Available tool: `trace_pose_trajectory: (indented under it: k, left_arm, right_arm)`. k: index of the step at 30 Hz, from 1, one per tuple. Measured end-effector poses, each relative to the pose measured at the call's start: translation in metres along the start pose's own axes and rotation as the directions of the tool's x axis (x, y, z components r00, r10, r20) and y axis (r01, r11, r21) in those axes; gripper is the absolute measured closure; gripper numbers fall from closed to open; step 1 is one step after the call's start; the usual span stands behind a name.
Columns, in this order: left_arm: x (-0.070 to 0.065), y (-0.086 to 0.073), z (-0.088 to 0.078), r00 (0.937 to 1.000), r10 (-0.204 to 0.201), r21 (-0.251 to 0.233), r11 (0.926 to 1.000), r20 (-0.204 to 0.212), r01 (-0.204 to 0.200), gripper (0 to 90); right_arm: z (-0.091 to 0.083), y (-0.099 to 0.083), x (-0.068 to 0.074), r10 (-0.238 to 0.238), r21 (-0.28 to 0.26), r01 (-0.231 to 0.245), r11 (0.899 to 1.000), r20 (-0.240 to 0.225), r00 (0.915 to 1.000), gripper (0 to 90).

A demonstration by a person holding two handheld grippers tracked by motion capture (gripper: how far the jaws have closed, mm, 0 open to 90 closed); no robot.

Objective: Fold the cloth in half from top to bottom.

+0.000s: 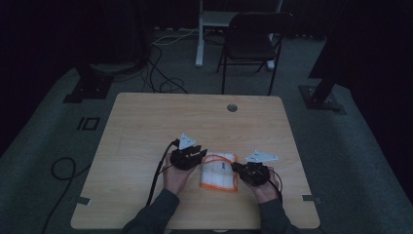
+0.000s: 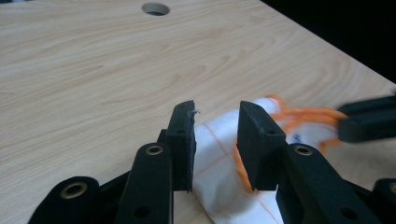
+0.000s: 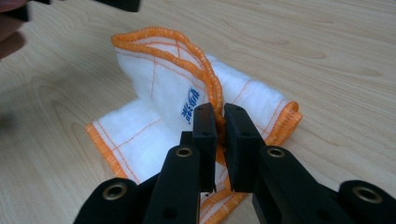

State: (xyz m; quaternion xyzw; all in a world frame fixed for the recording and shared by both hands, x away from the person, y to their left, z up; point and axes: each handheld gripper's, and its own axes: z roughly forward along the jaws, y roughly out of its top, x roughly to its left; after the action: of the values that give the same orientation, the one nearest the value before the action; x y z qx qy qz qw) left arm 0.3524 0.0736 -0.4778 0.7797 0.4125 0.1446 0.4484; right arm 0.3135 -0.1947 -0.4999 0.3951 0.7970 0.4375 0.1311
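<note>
My right claw (image 3: 220,122) is pinched tight on the orange hem of the cloth (image 3: 159,100), holding a fold of it up off the desk (image 1: 146,126). My left claw (image 2: 215,122) has let go, with its jaws parted and the cloth's other side lying loose between them. The cloth sits near my edge of the desk, and there's a chair (image 1: 253,41) way beyond.
</note>
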Motion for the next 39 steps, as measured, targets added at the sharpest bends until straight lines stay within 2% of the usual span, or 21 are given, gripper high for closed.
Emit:
trace_pose_trajectory:
  k: [5,7,9,11,13,14,19,24,25,26,30,39]
  left_arm:
    - [0.006,0.001,0.016,0.9997,-0.017,0.030,0.9994,-0.017,0.018,67.5]
    - [0.008,0.000,0.022,0.9997,-0.024,0.046,0.9987,-0.008,0.025,67.6]
    - [0.006,-0.002,0.029,0.9996,-0.017,0.067,0.9977,0.023,0.015,67.5]
    - [0.002,-0.005,0.030,0.9991,0.002,0.074,0.9973,0.043,-0.005,67.5]
    - [0.001,-0.006,0.030,0.9986,0.008,0.077,0.9969,0.052,-0.012,67.2]
    - [-0.002,-0.009,0.029,0.9973,0.030,0.076,0.9965,0.067,-0.035,67.0]
    - [-0.005,-0.016,0.024,0.9962,0.037,0.083,0.9956,0.079,-0.043,66.8]
    - [-0.010,-0.029,0.018,0.9946,0.042,0.088,0.9949,0.095,-0.050,66.1]
    - [-0.010,-0.029,0.018,0.9946,0.042,0.088,0.9949,0.095,-0.050,66.0]
    - [-0.012,-0.033,0.016,0.9944,0.048,0.091,0.9943,0.094,-0.056,65.9]
    - [-0.010,-0.037,0.015,0.9952,0.050,0.097,0.9936,0.084,-0.058,65.8]
    - [-0.003,-0.038,0.011,0.9974,0.042,0.084,0.9954,0.060,-0.047,64.9]
  right_arm:
    - [-0.001,-0.001,0.001,-0.004,0.002,0.004,1.000,-0.005,1.0000,83.7]
    - [-0.001,-0.001,0.001,-0.007,0.001,0.007,1.000,-0.008,0.9999,83.6]
    - [-0.001,-0.002,0.001,-0.011,0.000,0.011,1.000,-0.011,0.9999,83.6]
    - [-0.002,-0.002,0.001,-0.012,-0.001,0.012,1.000,-0.013,0.9998,83.3]
    - [-0.003,-0.002,0.001,-0.012,-0.002,0.012,1.000,-0.016,0.9998,82.9]
    - [-0.003,-0.001,0.000,-0.014,-0.002,0.014,1.000,-0.019,0.9997,80.5]
    - [-0.004,0.000,-0.001,-0.015,-0.008,0.015,1.000,-0.024,0.9996,72.6]
    - [-0.008,0.008,-0.002,-0.001,-0.059,-0.001,0.998,-0.038,0.9993,67.1]
    - [-0.008,0.008,-0.002,-0.001,-0.059,-0.001,0.998,-0.038,0.9993,67.1]
    - [-0.011,0.012,-0.003,0.004,-0.086,-0.007,0.996,-0.030,0.9995,66.3]
    - [-0.010,0.017,-0.004,0.011,-0.104,-0.012,0.994,-0.009,0.9999,66.3]
    - [-0.001,0.010,-0.005,0.023,-0.083,-0.022,0.996,0.014,0.9996,66.0]
